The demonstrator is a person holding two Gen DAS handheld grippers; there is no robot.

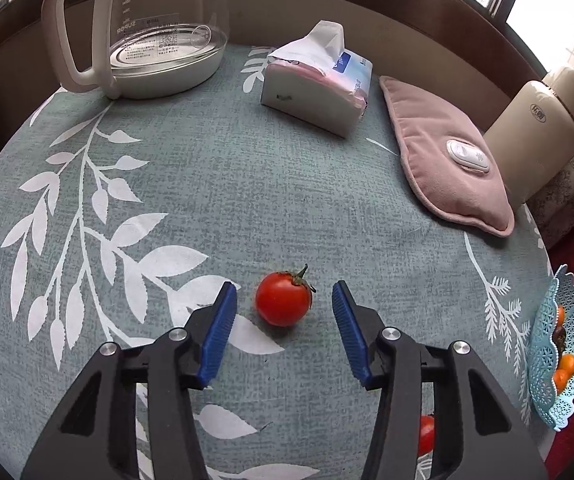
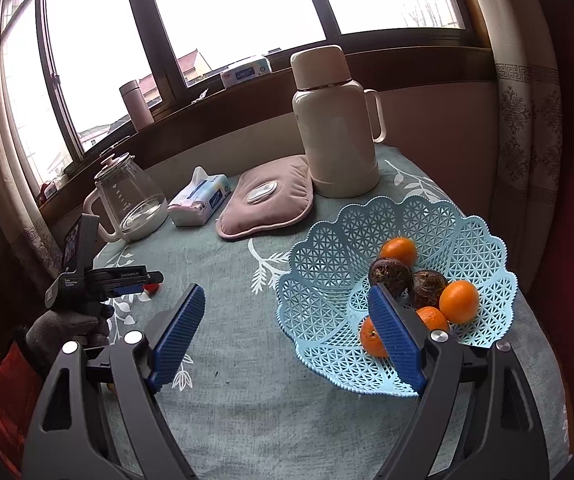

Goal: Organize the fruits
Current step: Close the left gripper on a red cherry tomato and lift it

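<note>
Left wrist view shows my left tongs (image 1: 283, 312) open astride a red tomato (image 1: 283, 298) on the desk (image 1: 207, 184), pads clear of it, while my right tongs (image 2: 287, 332) gape empty near the blue basket (image 2: 327, 276).

Looks like someone's home to us, prob a living/dining nook: round table w/ a leafy tablecloth (image 2: 247, 420), glass kettle (image 2: 135, 204) at 10 o'clock, tissue pack (image 2: 201, 200), pink hot-water bag (image 2: 267, 196), thermos (image 2: 339, 120) at 12, curtained windows (image 2: 227, 8) behind.
</note>
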